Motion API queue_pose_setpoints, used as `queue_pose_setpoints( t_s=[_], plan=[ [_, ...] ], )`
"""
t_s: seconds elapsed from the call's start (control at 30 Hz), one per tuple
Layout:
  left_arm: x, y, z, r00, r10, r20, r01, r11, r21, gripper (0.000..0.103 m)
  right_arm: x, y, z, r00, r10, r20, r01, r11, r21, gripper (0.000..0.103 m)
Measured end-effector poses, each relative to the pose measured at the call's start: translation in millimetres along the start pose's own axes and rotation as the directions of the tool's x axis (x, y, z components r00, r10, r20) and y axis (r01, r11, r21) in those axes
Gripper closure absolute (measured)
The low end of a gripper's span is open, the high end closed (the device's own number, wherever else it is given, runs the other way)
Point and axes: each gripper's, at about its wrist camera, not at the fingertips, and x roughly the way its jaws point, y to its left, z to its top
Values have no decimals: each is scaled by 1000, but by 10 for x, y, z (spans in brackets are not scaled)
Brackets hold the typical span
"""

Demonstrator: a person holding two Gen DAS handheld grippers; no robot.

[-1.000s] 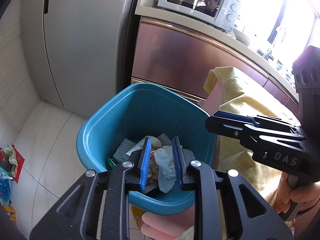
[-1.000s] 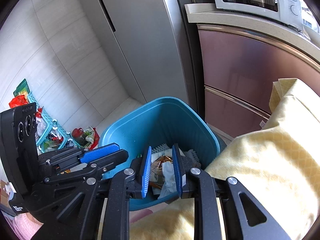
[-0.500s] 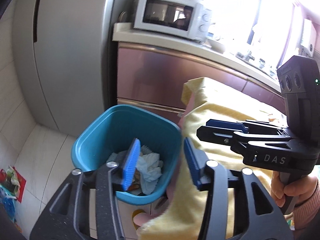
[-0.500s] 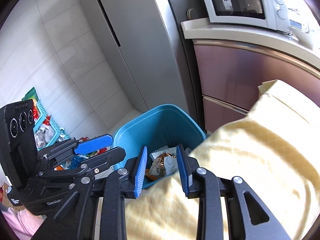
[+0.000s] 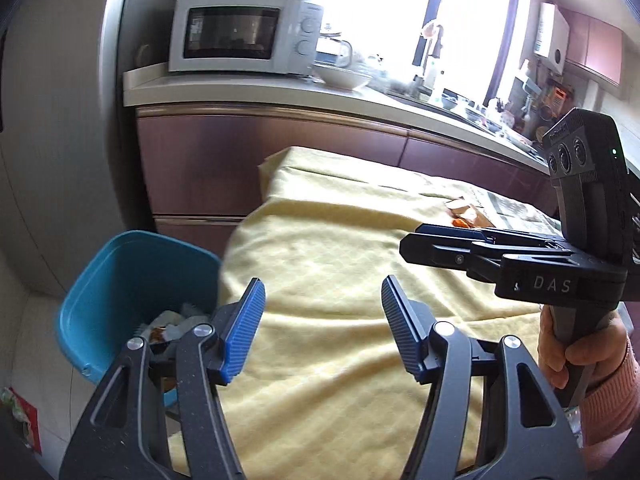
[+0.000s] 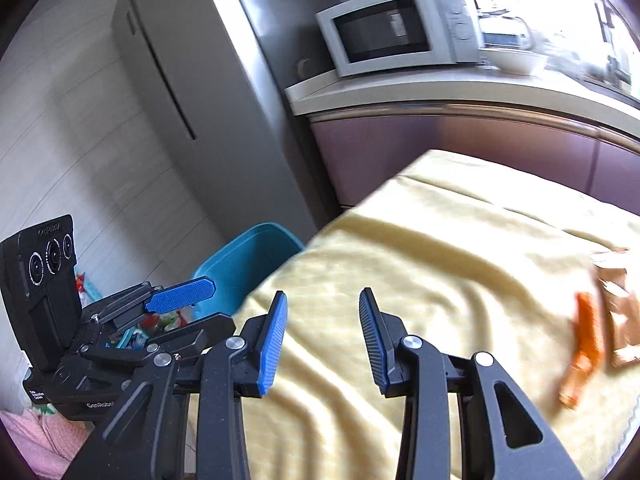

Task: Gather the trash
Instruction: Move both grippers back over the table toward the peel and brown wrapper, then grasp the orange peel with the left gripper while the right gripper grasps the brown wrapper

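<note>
A blue trash bin (image 5: 120, 276) stands on the floor at the table's left end, with crumpled paper and wrappers (image 5: 168, 322) inside; it also shows in the right wrist view (image 6: 244, 264). My left gripper (image 5: 323, 316) is open and empty above the yellow tablecloth (image 5: 340, 240). My right gripper (image 6: 323, 328) is open and empty over the cloth (image 6: 440, 260). An orange wrapper (image 6: 584, 344) and a brown wrapper (image 6: 620, 312) lie on the cloth at the right; they also show far off in the left wrist view (image 5: 468, 216).
A grey fridge (image 6: 192, 92) stands behind the bin. A microwave (image 5: 240, 34) and a white bowl (image 5: 344, 76) sit on the counter above brown cabinets (image 5: 240, 160). Colourful bags (image 5: 20, 412) lie on the floor at left.
Both grippers have opened wide and swung up and right, from over the bin to over the tablecloth. The bin now sits at the lower left of both views.
</note>
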Motion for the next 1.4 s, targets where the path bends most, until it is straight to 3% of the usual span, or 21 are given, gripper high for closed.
queue_pose_setpoints(
  t_s=[0.27, 0.6, 0.8, 1.3, 1.4],
  plan=[
    [397, -720, 66, 990, -123, -70, 129, 987, 91, 43, -445, -719, -137, 986, -160, 40, 154, 981, 122, 67],
    [910, -1364, 164, 971, -186, -151, 208, 967, 147, 43, -658, -1589, -168, 945, -325, 44, 308, 926, 218, 61],
    [1146, -1617, 220, 964, -187, -188, 218, 963, 161, 44, -554, -1853, -116, 934, -356, 15, 344, 911, 226, 58],
    [1692, -1928, 256, 953, -130, -273, 181, 968, 172, 46, -306, -1948, -28, 921, -385, -54, 388, 906, 166, 57],
    [1745, -1933, 263, 950, -122, -287, 175, 970, 167, 51, -237, -1965, -70, 921, -382, -79, 390, 907, 160, 58]
  ],
)
